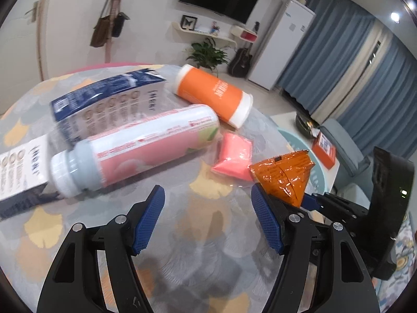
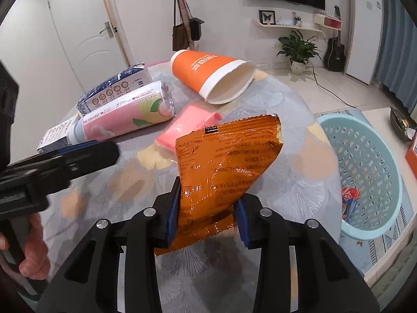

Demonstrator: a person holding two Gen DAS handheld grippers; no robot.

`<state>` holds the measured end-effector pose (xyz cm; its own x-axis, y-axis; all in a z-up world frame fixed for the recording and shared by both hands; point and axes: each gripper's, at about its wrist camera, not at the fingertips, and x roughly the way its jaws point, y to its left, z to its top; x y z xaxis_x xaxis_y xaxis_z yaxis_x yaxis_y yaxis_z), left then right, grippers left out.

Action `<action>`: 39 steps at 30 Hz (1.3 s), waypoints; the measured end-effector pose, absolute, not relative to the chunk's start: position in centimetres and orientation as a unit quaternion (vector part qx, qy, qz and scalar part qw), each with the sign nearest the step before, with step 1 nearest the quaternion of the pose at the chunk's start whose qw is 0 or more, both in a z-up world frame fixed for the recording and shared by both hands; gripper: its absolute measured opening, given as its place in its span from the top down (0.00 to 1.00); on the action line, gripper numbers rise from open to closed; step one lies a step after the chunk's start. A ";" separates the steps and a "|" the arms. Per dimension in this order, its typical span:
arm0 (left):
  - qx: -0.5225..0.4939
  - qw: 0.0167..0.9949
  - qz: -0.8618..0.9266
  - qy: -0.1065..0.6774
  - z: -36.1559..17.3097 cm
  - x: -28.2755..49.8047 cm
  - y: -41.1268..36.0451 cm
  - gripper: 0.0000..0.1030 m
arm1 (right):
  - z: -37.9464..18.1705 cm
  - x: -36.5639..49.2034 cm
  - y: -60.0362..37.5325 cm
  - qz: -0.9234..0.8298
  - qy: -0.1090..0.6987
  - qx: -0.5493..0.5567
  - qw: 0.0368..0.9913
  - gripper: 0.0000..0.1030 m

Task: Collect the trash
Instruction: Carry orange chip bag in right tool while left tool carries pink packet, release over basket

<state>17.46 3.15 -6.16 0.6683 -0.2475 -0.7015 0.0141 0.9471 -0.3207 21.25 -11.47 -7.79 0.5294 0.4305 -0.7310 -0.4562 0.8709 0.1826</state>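
My right gripper [image 2: 207, 208] is shut on an orange snack wrapper [image 2: 224, 161] and holds it above the round table [image 2: 286, 182]; the wrapper also shows in the left wrist view [image 1: 284, 177]. My left gripper [image 1: 208, 216] is open and empty, just above the table, near a pink bottle [image 1: 146, 146] lying on its side. Beyond lie a pink packet [image 1: 234, 159], an orange paper cup [image 1: 213, 94] on its side and a blue-and-white carton [image 1: 109, 104]. The left gripper also shows in the right wrist view [image 2: 78, 156].
A light-blue perforated basket [image 2: 365, 172] stands on the floor right of the table, with some wrappers inside. A second carton [image 1: 20, 172] lies at the table's left edge. A low table with an orange box [image 1: 323, 151] is beyond the basket.
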 end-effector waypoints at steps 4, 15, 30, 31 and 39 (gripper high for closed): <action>-0.112 0.902 -0.082 0.409 -6.0 19.2 1.3 0.35 | -7.2 21.2 -13.7 0.240 0.403 0.012 0.883 0.68; -0.044 0.897 -0.079 0.433 -7.4 23.6 -2.5 0.40 | -6.5 22.0 -17.7 0.220 0.397 0.048 0.890 0.68; -0.053 0.926 -0.156 0.339 0.5 22.0 -7.5 0.64 | -2.5 23.5 -25.4 0.139 0.341 0.098 0.924 0.68; -0.052 0.927 -0.162 0.334 0.8 22.0 -8.2 0.64 | -2.4 23.8 -26.0 0.131 0.339 0.099 0.926 0.68; -0.034 0.924 -0.205 0.322 2.0 24.2 -15.6 0.64 | -3.6 27.3 -32.4 0.064 0.347 0.131 0.926 0.68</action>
<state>24.16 -15.60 1.95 0.7084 -0.4010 -0.5808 0.3575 0.9134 -0.1946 27.30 -32.38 -3.61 0.7509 0.2100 -0.6262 -0.0276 0.9573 0.2879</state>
